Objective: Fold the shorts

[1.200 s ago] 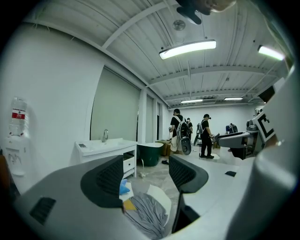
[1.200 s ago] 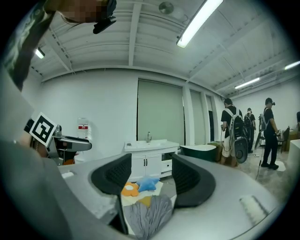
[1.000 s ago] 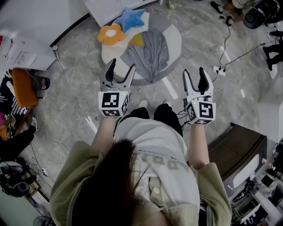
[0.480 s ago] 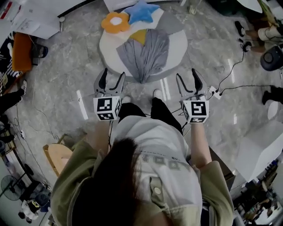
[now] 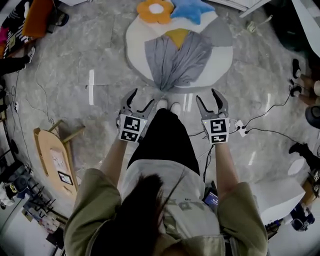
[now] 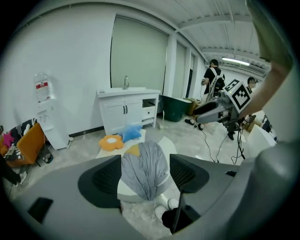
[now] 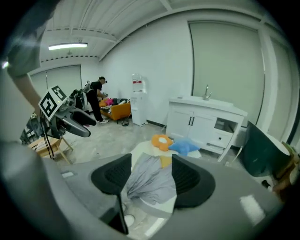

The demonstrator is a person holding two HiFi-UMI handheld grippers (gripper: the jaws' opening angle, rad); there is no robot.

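While the person is closing on the round mat [image 5: 136, 45], both grippers are sinking toward its near edge; the grey shorts [image 5: 172, 60] are lying spread on that mat, untouched. The left gripper [image 5: 141, 100] has just been opening its jaws wider on nothing; the right gripper [image 5: 208, 97] is holding its jaws apart, empty; a first grasp is probably coming within reach.

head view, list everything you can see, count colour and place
shorts: 1, grey, spread on the mat
mat: 1, white, round, on the floor ahead
flower cushion: 1, orange, mat's far edge
star cushion: 1, blue, beside the flower cushion
yellow cushion: 1, at the shorts' far end
wooden stand: 1, floor at left
power strip: 1, white, floor at right
shoes: 2, white, by the mat's near edge
left gripper: 1, fingers open, empty
right gripper: 1, fingers open, empty
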